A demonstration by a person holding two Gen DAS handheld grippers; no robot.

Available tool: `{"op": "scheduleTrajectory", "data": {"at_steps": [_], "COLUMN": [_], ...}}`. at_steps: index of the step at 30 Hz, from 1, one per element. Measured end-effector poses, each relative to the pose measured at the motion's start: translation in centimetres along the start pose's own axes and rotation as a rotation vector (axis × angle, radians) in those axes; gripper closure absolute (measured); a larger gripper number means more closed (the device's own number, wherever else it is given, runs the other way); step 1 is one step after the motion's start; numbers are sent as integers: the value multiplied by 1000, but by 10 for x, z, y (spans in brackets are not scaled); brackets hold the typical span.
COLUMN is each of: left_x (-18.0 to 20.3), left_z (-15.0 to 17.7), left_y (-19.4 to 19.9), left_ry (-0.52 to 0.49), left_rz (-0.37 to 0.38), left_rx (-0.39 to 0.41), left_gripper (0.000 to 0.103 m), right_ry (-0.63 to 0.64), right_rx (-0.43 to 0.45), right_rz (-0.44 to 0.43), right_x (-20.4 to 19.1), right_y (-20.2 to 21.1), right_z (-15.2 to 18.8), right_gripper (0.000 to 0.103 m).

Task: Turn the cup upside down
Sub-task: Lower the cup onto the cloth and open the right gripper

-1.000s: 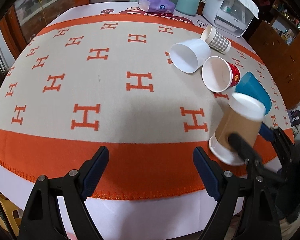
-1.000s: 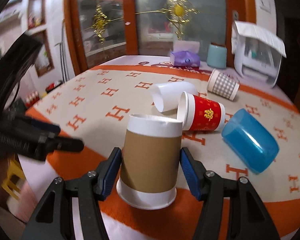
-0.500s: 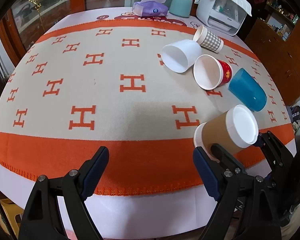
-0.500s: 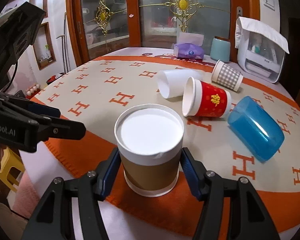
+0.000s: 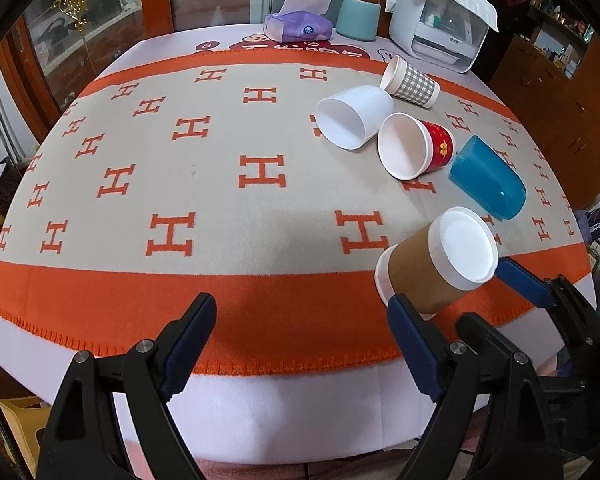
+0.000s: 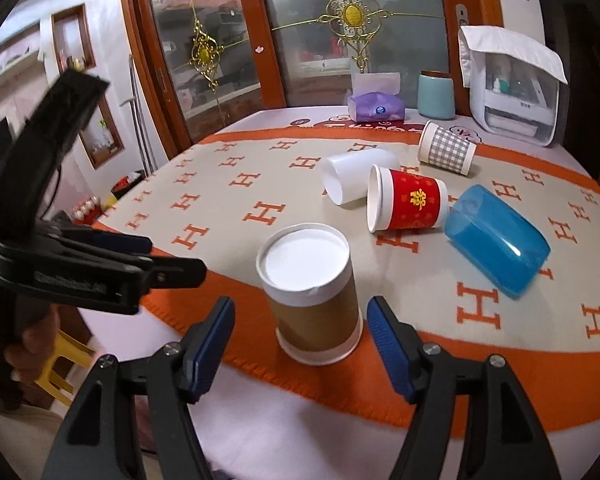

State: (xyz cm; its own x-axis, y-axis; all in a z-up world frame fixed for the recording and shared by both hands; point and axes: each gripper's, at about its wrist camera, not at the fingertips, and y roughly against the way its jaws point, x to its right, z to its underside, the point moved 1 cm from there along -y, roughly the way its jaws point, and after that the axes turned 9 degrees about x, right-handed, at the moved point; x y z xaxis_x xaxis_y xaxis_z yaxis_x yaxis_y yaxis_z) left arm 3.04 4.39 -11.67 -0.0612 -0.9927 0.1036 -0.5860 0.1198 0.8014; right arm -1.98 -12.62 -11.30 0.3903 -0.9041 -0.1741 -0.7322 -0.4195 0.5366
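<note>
A brown paper cup (image 6: 314, 298) with white rims stands upside down on the orange border of the cloth, base up. My right gripper (image 6: 300, 320) is open, its blue pads apart from the cup on both sides. The cup also shows in the left wrist view (image 5: 436, 260), with the right gripper's fingers (image 5: 520, 284) beside it. My left gripper (image 5: 300, 344) is open and empty over the table's front edge, left of the cup.
Several cups lie on their sides behind: white (image 6: 356, 180), red (image 6: 408, 200), blue (image 6: 496, 236), checked (image 6: 446, 148). A tissue pack (image 6: 376, 106), teal jar (image 6: 436, 94) and white appliance (image 6: 516, 100) stand at the back. The table edge (image 6: 300, 412) is close.
My right gripper has opened and let go of the brown cup, which now stands upside down on the cloth. The gripper has drawn back a little.
</note>
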Motion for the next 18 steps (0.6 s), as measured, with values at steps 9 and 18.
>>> {"op": "scheduleTrajectory", "data": {"at_steps": [9, 18], "left_x": [16, 37], "left_z": [-7, -27], "left_y": [41, 83], "left_ry": [-29, -62], "left_rz": [-9, -22], "left_rx": [95, 186], "left_gripper": [2, 1], "right_ry": [-74, -123], "right_rx": [33, 21], "right_rz": [30, 71], "right_x": [-5, -4], "right_y": [46, 71], "right_z": [-37, -63], "right_gripper": [34, 34]}}
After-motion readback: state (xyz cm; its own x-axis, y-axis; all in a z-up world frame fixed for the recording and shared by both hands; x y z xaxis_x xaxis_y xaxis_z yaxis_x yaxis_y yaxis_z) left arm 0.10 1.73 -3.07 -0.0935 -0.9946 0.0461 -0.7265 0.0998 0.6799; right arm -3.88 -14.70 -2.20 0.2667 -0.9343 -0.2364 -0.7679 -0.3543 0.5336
